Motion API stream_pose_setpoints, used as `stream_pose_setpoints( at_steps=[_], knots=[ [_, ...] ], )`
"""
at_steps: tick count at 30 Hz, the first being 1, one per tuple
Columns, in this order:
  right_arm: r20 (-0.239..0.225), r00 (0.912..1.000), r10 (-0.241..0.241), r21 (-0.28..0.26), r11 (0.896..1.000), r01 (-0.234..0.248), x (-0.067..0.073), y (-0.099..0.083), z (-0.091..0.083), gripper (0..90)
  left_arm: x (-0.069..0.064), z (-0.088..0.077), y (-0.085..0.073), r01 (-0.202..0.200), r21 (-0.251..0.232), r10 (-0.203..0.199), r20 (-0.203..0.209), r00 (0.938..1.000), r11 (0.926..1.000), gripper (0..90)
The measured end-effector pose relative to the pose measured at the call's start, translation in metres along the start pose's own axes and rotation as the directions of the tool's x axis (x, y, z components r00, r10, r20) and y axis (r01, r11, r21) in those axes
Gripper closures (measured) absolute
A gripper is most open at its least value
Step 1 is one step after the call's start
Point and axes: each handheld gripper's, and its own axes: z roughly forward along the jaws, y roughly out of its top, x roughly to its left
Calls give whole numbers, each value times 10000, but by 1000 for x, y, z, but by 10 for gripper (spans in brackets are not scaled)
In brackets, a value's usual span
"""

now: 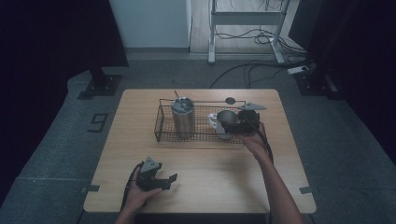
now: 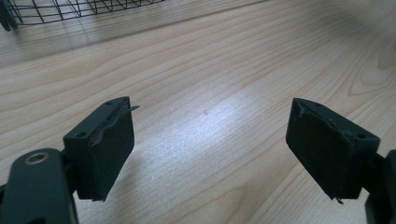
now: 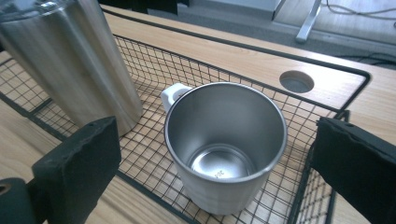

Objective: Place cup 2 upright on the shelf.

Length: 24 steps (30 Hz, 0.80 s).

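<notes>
A steel mug (image 3: 224, 149) with a white handle stands upright in a black wire basket (image 3: 327, 70), beside a tall steel tumbler (image 3: 70, 60). My right gripper (image 3: 215, 135) is open, its jaws standing either side of the mug without touching it. From above, the right gripper (image 1: 236, 122) sits at the right end of the basket (image 1: 161, 135), by the mug (image 1: 223, 120), with the tumbler (image 1: 182, 116) to the left. My left gripper (image 1: 161, 182) rests low over the near left of the table, open. Bare wood lies between its jaws (image 2: 212, 109).
The wooden table (image 1: 201, 168) has a round cable hole (image 1: 230, 100) just behind the basket. A corner of the basket (image 2: 56, 11) lies far ahead of the left gripper. Cables and a desk frame (image 1: 247, 28) are on the floor beyond the table.
</notes>
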Motion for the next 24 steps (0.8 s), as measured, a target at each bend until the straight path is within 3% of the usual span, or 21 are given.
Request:
stream_pose_setpoints(
  at_steps=[9, 24],
  knots=[
    [-221, 9998, -23, -422, 9991, 14, -4, -19, -30, 60, 2, 0, 0, 32, 10, -32, -59, 10000, 10000, 158],
    [-514, 9981, 332, -769, 9963, -371, -9, -80, -64, 123, 1, 1, -1, -42, 83, 43, -112, 9999, 10000, 158]
  ],
)
